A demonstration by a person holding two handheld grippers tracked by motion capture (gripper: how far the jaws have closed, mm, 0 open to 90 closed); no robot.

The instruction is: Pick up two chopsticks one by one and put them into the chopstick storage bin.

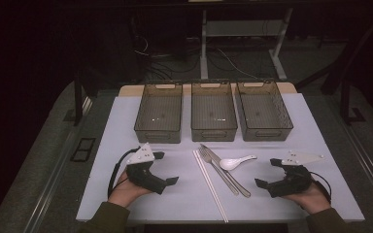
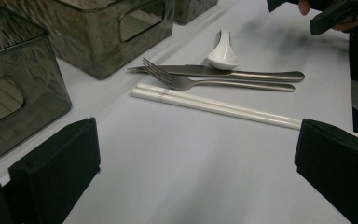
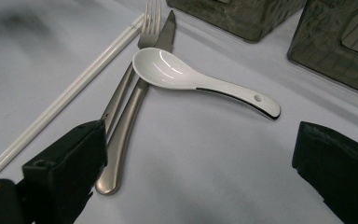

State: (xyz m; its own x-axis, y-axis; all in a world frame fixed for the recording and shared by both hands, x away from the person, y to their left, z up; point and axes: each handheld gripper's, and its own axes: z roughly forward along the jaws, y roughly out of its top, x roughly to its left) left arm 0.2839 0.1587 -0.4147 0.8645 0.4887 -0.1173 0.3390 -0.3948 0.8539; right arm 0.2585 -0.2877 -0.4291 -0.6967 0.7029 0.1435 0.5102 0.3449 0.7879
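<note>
Three smoky translucent plastic bins stand in a row along the far side of a white table mat [image 1: 126, 194]: left bin [image 1: 159, 112], middle bin [image 1: 213, 110], right bin [image 1: 264, 109]. Each is rectangular, with a cut-out handle in its near end wall, and nothing shows inside any of them.

Cutlery lies grouped at the middle of the mat, near the bins and between the two grippers:
- One pair of white chopsticks [image 1: 210, 184], two sticks side by side and touching, on the left of the group.
- One stainless steel fork [image 1: 217, 170], tines toward the bins, just right of the chopsticks.
- One stainless steel table knife [image 1: 229, 173], lying against the fork, its blade tip toward the bins.
- One white ceramic soup spoon [image 1: 235, 162], its bowl resting on the knife and its handle pointing right; in the right gripper view [image 3: 200, 79] the handle shows a small hole near its end.

Two black hand-held grippers, one per hand, both resting low over the mat:
- Left gripper [image 1: 167, 167], left of the cutlery, jaws set wide apart with only bare mat between them.
- Right gripper [image 1: 268, 173], right of the cutlery, jaws likewise spread, nothing between them; the spoon lies just ahead of it.
</note>
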